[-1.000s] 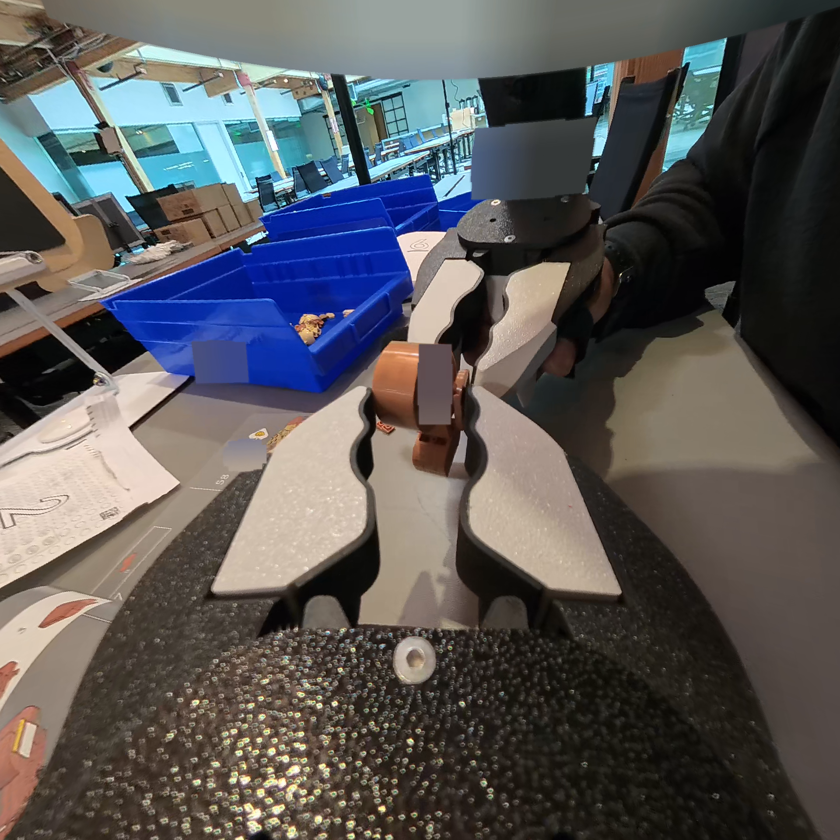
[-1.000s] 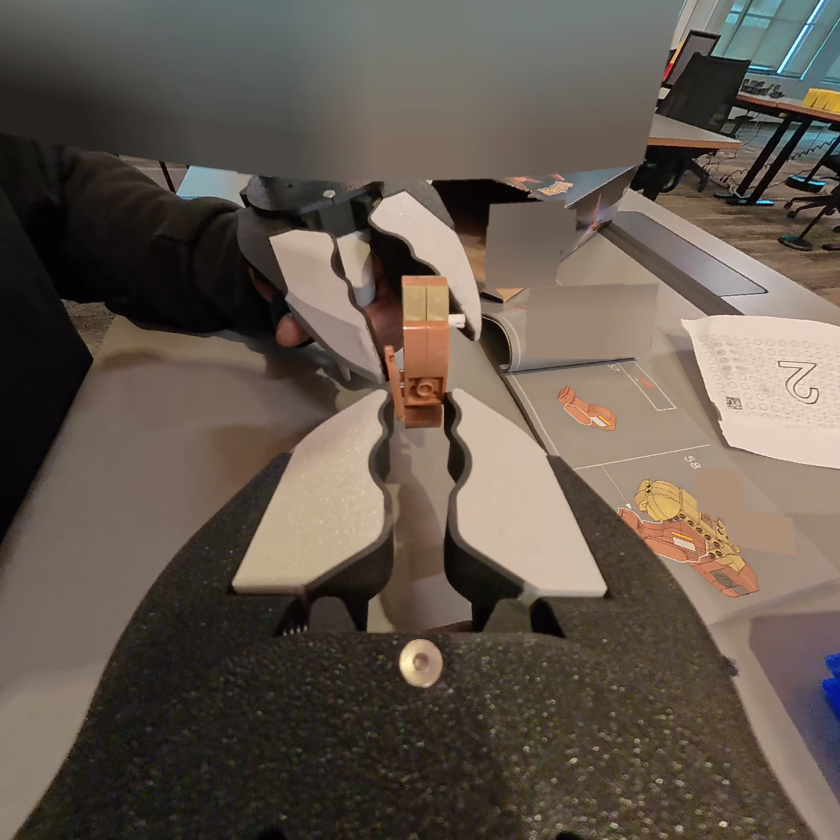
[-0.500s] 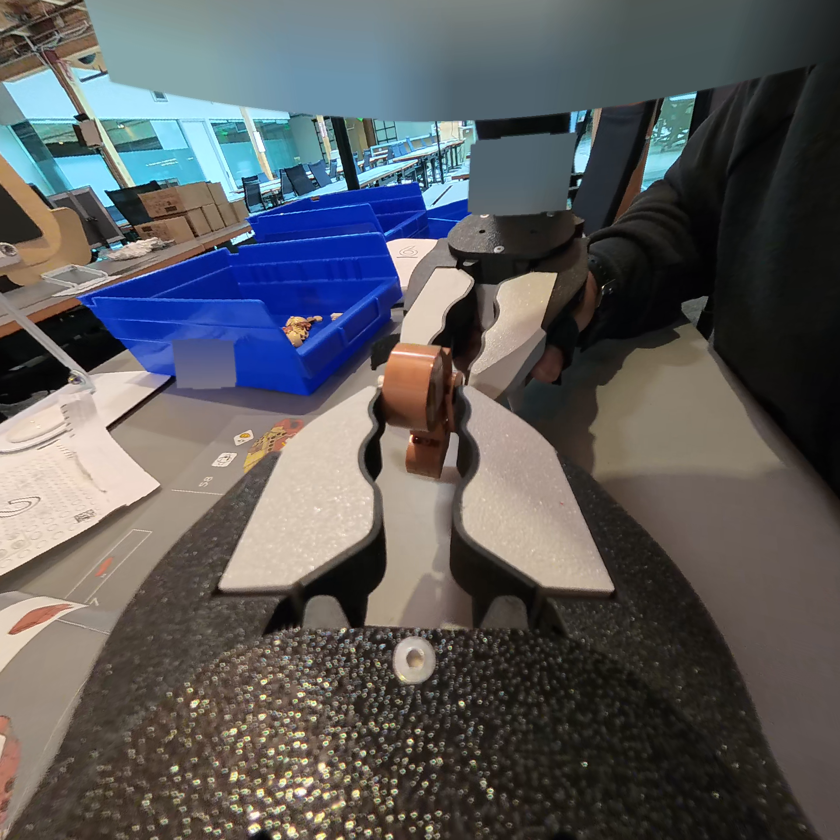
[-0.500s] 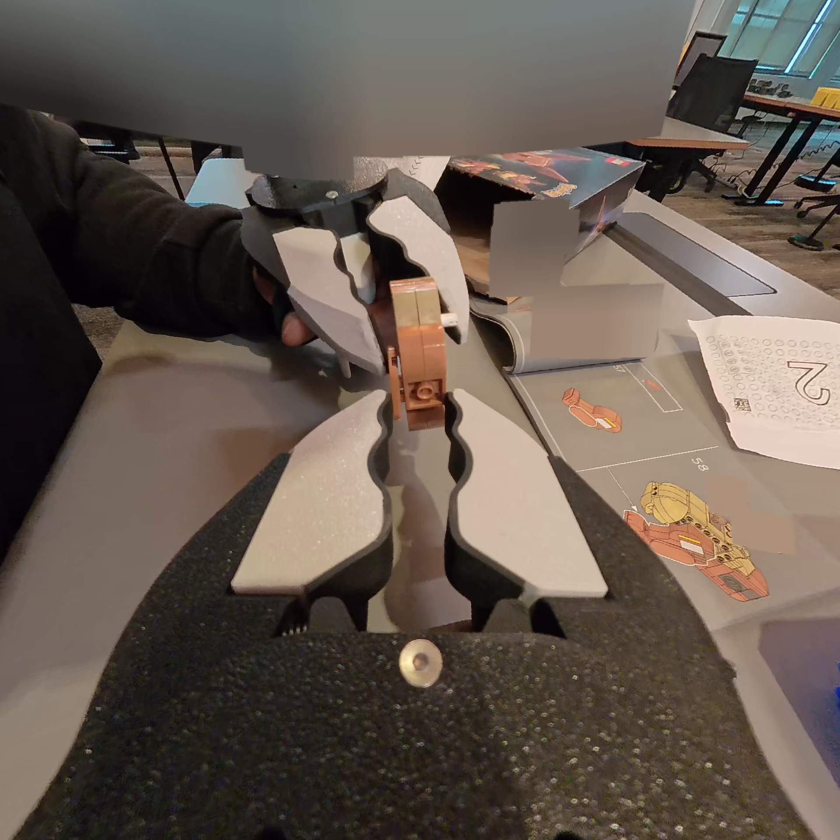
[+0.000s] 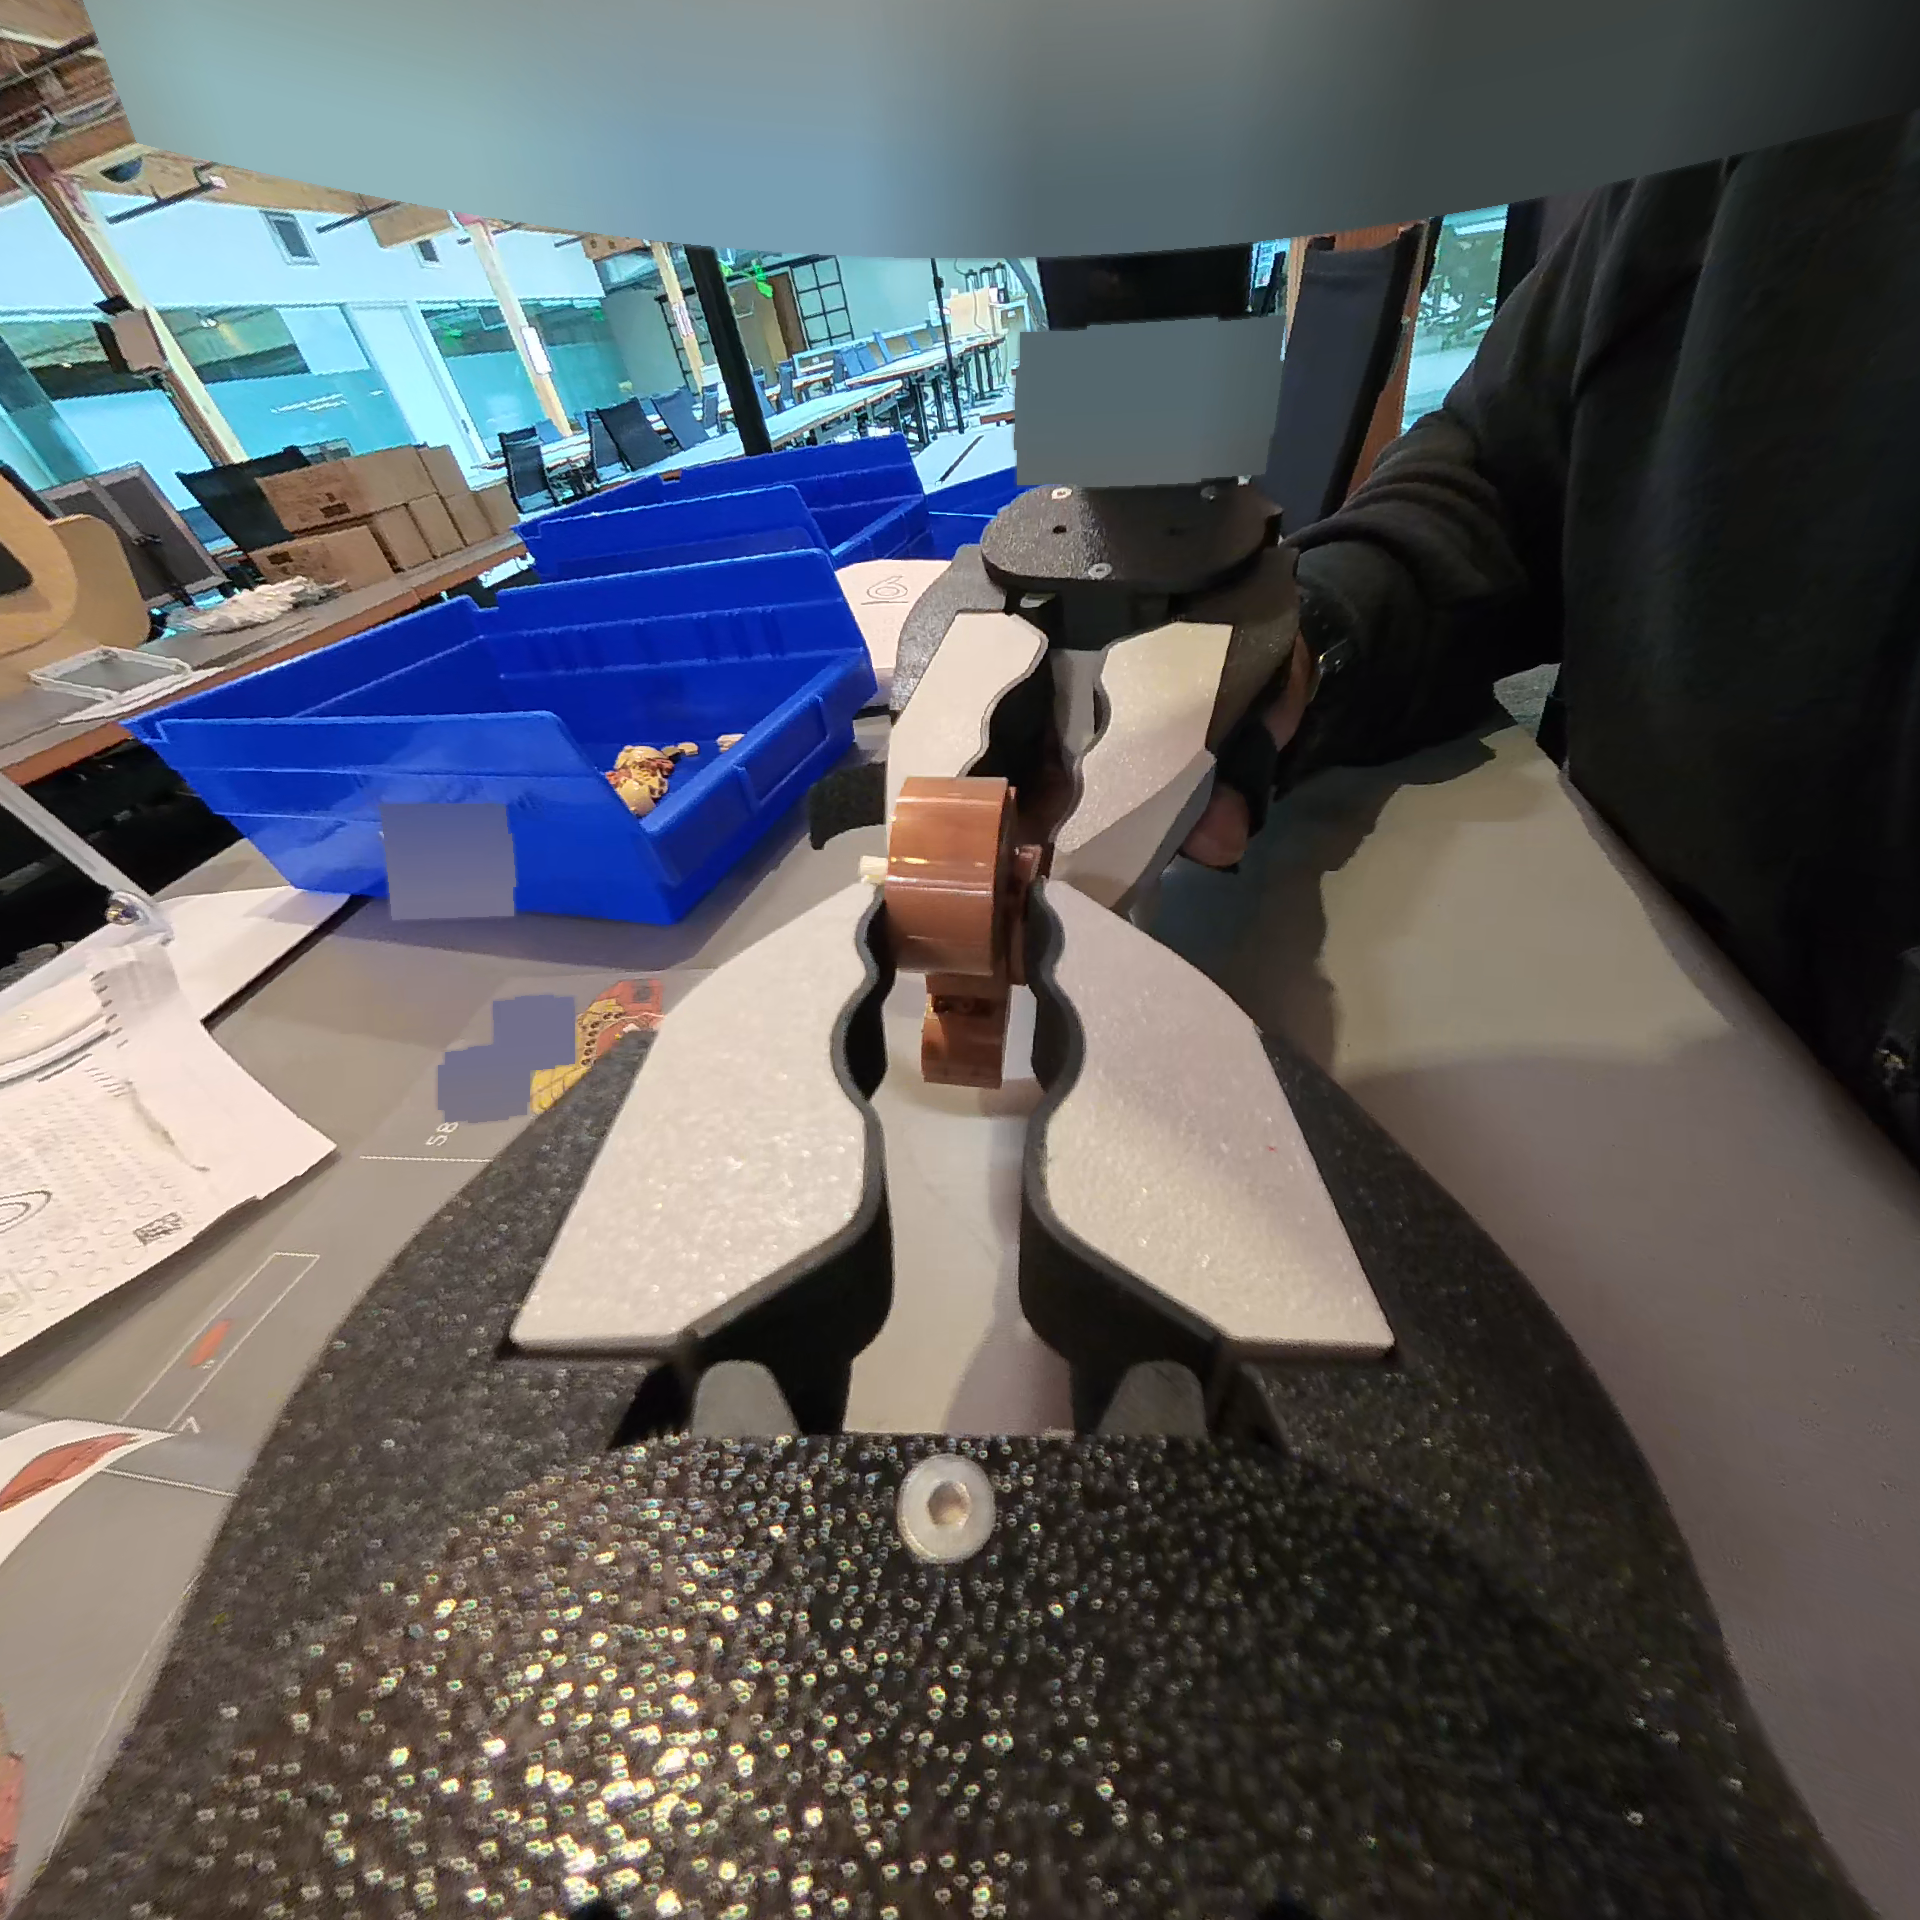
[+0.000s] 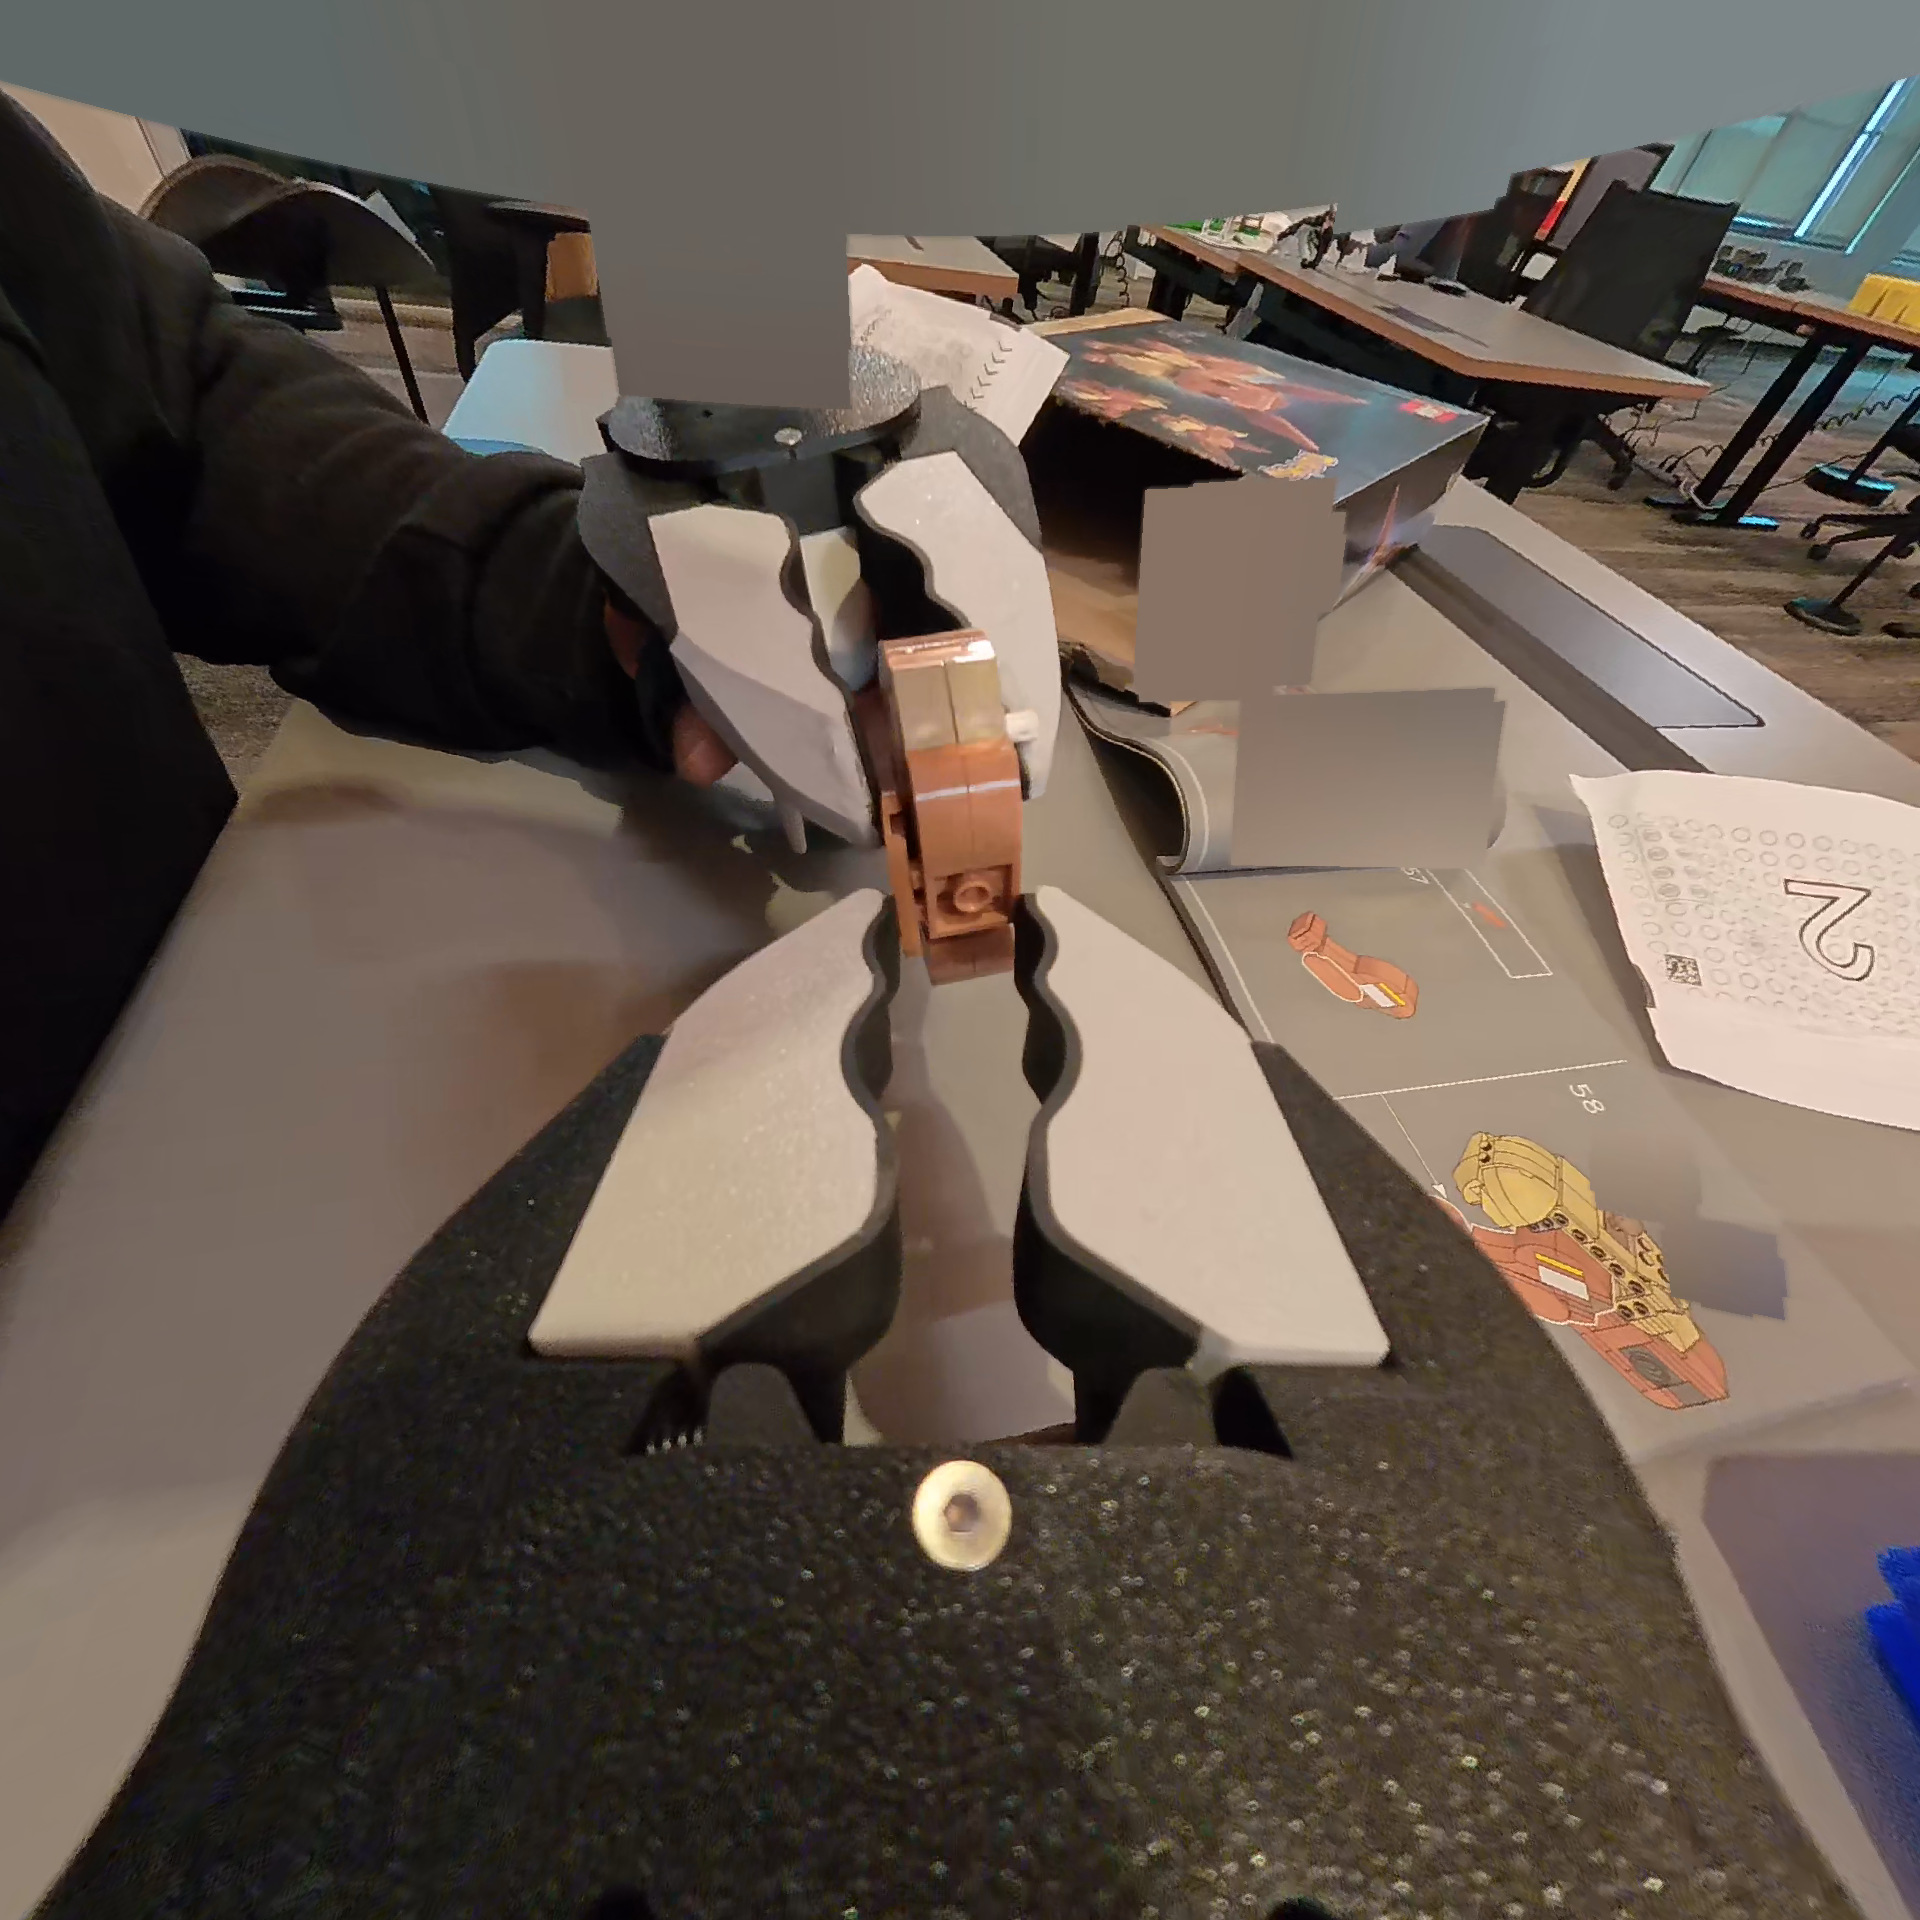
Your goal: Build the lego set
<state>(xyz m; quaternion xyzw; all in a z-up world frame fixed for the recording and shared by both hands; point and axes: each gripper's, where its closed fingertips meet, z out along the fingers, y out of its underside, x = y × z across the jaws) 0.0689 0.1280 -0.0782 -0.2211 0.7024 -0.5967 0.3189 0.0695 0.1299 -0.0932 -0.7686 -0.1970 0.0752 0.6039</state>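
A brown brick assembly (image 5: 951,873) with a rounded body, tan pieces on top (image 6: 940,696) and a small white pin is held above the grey table between my two grippers, which face each other. My left gripper (image 5: 956,914) is shut on its rounded upper part, with both pads against its sides. My right gripper (image 6: 954,925) is shut on the narrow lower end with the stud (image 6: 971,894). The right gripper also shows in the left wrist view (image 5: 1023,831), beyond the assembly. The left gripper shows in the right wrist view (image 6: 935,800), held by a hand in a dark sleeve.
A blue bin (image 5: 499,727) with a few small brick pieces stands left of the left gripper, with more blue bins behind it. An open instruction booklet (image 6: 1455,1039), a white printed sheet (image 6: 1766,935) and an open cardboard box (image 6: 1247,416) lie to the right of the right gripper. The grippers are tip to tip, or close to it.
My left gripper's jaws have closed in from open on either side of the assembly onto its rounded part. The right gripper has kept its hold on the lower end.
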